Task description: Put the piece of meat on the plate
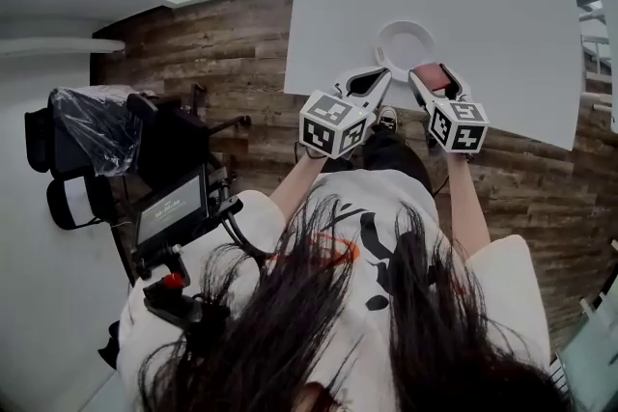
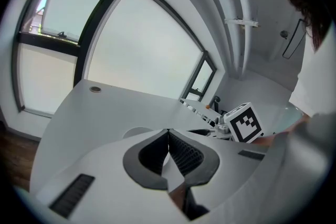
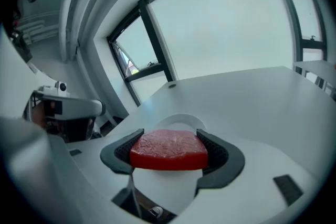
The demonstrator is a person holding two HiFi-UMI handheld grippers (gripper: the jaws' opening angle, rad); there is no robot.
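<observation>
Right gripper (image 3: pixel 169 139) squeezes the meat (image 3: pixel 169 151) by its side edges, just near the plate (image 1: pixel 383 40). The slab looks soft, light, maybe slippery. Left gripper (image 2: pixel 168 150) closed, empty.

Bare table (image 1: pixel 502 5) lies open beyond and beside the plate (image 1: pixel 406 48). The left gripper (image 1: pixel 383 74) and right gripper (image 1: pixel 432 72), holding meat (image 3: pixel 169 148), crowd its near rim.

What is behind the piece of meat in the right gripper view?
Just beyond the piece of meat the curved rim of the white plate shows, on the white table. The meat covers the rest of the plate.
</observation>
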